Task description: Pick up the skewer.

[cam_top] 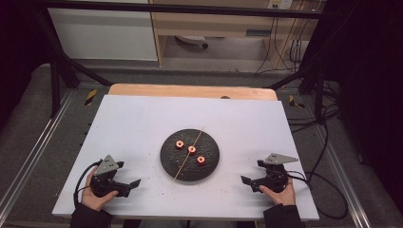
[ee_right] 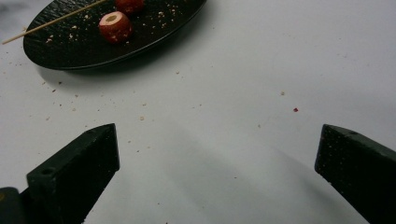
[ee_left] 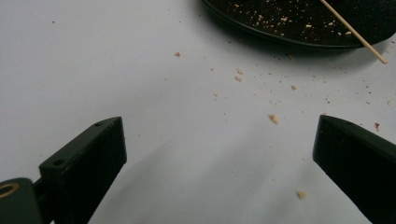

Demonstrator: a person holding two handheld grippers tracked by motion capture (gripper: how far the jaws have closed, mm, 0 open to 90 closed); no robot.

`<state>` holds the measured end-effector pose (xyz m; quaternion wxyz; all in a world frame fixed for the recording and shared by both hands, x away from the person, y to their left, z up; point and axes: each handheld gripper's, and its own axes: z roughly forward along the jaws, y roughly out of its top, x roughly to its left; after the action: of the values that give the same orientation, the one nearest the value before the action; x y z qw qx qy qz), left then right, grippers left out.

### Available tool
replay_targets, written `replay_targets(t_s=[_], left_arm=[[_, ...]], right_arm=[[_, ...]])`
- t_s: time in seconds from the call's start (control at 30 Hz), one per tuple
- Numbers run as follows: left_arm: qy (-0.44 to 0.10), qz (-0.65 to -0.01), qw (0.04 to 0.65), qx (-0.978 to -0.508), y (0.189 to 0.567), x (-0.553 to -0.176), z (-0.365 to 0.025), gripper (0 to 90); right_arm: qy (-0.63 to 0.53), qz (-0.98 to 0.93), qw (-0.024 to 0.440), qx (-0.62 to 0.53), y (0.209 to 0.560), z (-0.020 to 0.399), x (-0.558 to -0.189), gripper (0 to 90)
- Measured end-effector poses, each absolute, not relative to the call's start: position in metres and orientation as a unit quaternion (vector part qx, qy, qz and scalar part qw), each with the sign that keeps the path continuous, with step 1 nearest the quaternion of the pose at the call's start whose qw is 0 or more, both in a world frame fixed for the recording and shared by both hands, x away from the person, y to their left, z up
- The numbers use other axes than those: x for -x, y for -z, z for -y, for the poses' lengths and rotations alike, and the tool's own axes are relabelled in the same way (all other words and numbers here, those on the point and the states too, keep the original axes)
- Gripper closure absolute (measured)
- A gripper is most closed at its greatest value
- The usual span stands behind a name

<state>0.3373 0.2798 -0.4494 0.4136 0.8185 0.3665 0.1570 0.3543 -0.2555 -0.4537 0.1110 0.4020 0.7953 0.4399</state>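
**Where our three cameras look**

From above the near side, we look forward and down on the whole table (cam_top: 142, 123). Our two gripper cameras sit low and close to its surface, each facing inward. All three views share the black plate (cam_top: 168, 156) (ee_left: 261, 33) (ee_right: 154, 35) and the wooden skewer (cam_top: 189, 154) (ee_left: 355, 32) (ee_right: 51, 21).

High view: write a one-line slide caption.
Open left gripper and right gripper flank a black plate with three red rings and skewer.

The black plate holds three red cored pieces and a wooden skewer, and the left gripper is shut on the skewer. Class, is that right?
Not quite. The left gripper is open and holds nothing; the skewer lies across the black plate beside the three red pieces, apart from both grippers. The high view shows this.
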Motion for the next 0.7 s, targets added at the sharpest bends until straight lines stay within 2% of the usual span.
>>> replay_targets(t_s=[0.7], left_arm=[[-0.146, -0.373, 0.412, -0.819, 0.444, -0.338, -0.268, 3.2]], right_arm=[[-0.450, -0.788, 0.111, -0.405, 0.452, 0.257, -0.354, 0.8]])
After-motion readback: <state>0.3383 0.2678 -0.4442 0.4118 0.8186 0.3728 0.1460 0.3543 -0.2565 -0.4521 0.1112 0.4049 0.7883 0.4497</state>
